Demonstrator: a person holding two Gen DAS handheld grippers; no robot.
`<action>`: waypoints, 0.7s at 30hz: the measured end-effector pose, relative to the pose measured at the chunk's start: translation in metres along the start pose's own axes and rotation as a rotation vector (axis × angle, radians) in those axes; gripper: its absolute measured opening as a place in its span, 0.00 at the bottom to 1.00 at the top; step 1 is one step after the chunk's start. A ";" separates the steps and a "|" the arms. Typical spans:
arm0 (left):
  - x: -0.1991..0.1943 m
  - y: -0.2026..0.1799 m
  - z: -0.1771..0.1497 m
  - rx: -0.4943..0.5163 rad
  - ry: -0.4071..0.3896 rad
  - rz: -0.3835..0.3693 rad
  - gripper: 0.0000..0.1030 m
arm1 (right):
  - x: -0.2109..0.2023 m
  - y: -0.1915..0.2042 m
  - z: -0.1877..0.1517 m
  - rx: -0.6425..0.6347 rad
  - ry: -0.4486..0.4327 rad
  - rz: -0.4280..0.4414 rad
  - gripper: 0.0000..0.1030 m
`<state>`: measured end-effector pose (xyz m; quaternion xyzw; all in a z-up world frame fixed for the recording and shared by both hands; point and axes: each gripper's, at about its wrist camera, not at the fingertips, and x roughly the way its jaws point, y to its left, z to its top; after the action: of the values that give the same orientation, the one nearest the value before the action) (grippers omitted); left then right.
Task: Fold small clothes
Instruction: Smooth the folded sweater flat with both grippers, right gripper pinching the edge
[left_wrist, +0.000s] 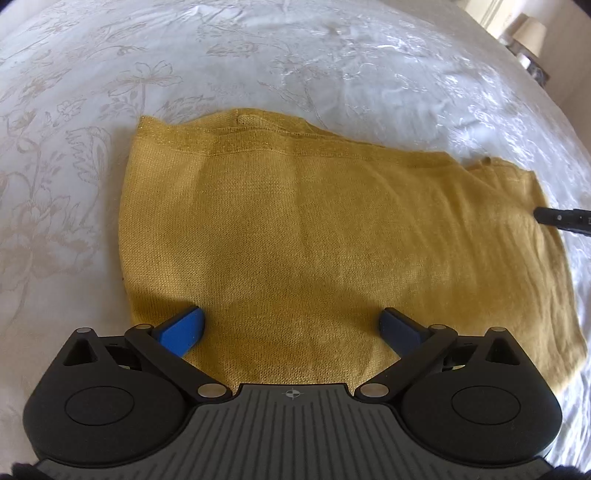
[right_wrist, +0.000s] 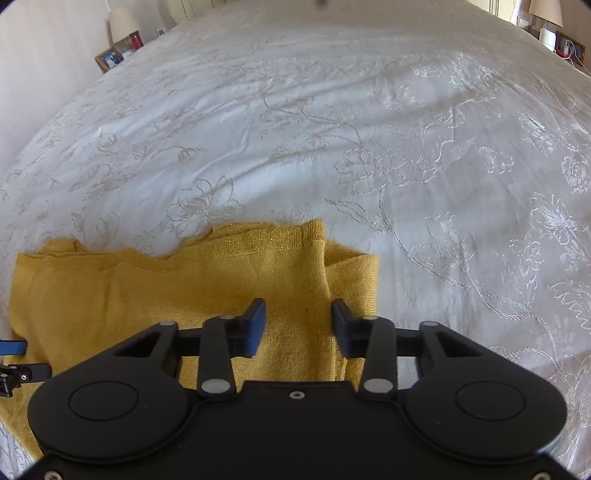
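Note:
A mustard-yellow knit garment (left_wrist: 295, 221) lies folded flat on the bed, its ribbed hem along the far edge. My left gripper (left_wrist: 291, 314) hovers over its near left part, blue pads spread wide, nothing between them but the cloth beneath. In the right wrist view the same garment (right_wrist: 147, 288) ends in a layered fold at the right. My right gripper (right_wrist: 299, 305) stands over that end with its jaws partly apart, and the pads do not pinch the fabric. One black finger (left_wrist: 561, 218) of the right gripper shows at the left view's right edge.
A white bedspread (right_wrist: 369, 147) with floral embroidery covers the whole bed around the garment. A nightstand with a lamp (right_wrist: 123, 22) and a photo frame (right_wrist: 109, 57) stands at the far left. Another lamp (right_wrist: 546, 11) stands at the far right.

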<state>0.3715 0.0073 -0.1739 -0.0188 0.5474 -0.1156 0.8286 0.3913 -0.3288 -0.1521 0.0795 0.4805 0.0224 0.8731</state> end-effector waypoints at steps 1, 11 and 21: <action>0.000 0.000 -0.001 0.002 -0.004 0.003 1.00 | 0.000 0.001 0.000 0.000 0.008 0.005 0.26; -0.005 -0.004 0.000 0.043 0.004 -0.010 1.00 | 0.004 -0.029 0.004 0.059 0.070 -0.103 0.07; -0.045 -0.004 -0.015 0.066 -0.058 0.010 1.00 | -0.051 -0.021 -0.040 0.092 0.023 0.038 0.41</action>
<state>0.3405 0.0147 -0.1387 0.0080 0.5189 -0.1292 0.8450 0.3296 -0.3504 -0.1337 0.1282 0.4896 0.0178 0.8623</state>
